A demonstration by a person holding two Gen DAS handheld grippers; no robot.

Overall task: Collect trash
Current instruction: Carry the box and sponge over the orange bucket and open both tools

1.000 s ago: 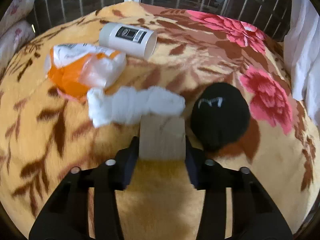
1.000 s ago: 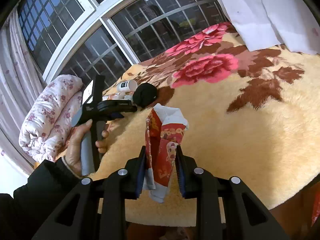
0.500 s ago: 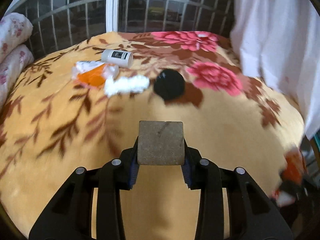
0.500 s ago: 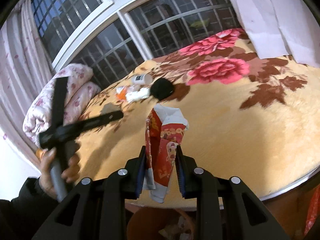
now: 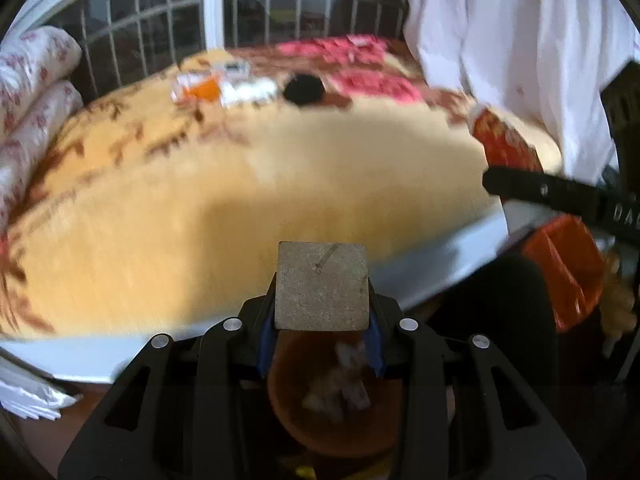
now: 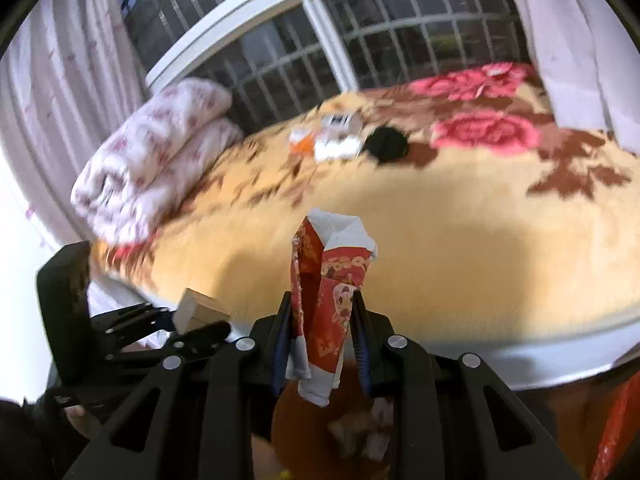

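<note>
Both hand-held grippers loaded, block [image 5: 322, 286], wrapper [image 6: 326, 300]

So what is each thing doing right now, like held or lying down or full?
Left gripper: shut on the brown block.
Right gripper: shut on the red wrapper, upright.
Brown bin: open below both grippers, trash inside.
Black ball: lying on the blanket.
White tube: lying on its side.

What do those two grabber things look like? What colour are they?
The left gripper and the right gripper are both matte black, built of flat struts with cut-out gaps and round silver bolts. Their fingers have blue pads inside. The right one's side carries white letters. No cables show.
</note>
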